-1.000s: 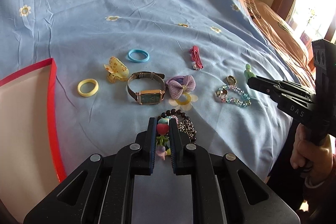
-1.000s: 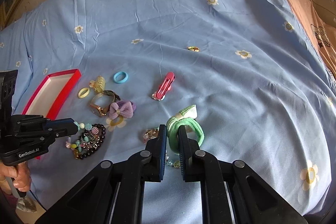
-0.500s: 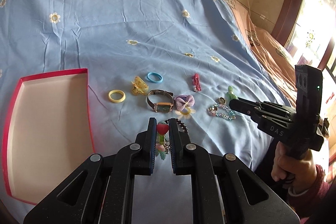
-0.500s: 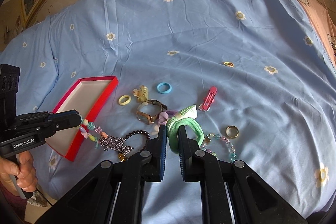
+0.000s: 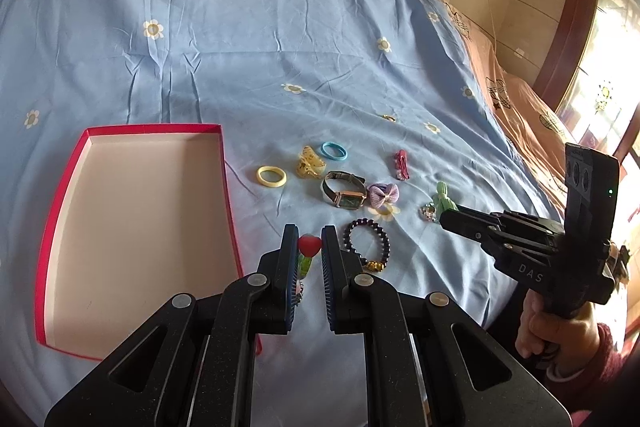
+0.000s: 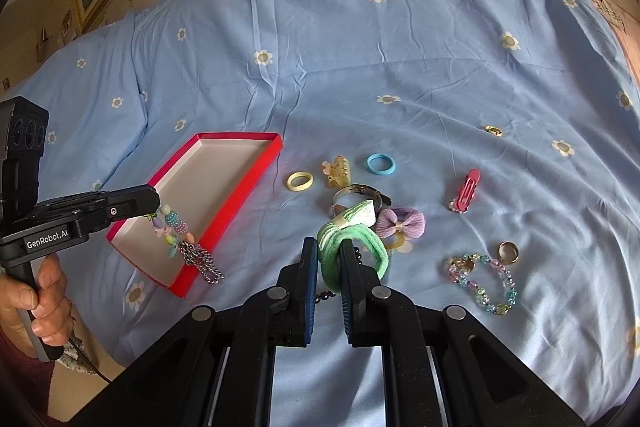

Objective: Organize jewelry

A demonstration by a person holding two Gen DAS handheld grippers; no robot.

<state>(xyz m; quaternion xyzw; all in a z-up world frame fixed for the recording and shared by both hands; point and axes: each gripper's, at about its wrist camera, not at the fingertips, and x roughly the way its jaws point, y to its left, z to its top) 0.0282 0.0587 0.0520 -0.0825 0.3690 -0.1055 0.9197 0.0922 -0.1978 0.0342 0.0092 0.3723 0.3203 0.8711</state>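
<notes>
Since both pieces go into the red box (image 6: 224,163) on the bed, left tongs (image 5: 309,241) clench the beaded charm chain (image 6: 178,231) above it; right tongs (image 6: 329,259) clench the green hair tie (image 6: 360,239) nearby.

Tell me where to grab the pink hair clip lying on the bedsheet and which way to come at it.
Grip the pink hair clip across its narrow width, near the middle of its long body. Come from above, jaws straddling the two long edges. It lies flat on the blue sheet, slim and elongated, with open cloth on both sides, so a pinch across the short axis probably seats best.
</notes>
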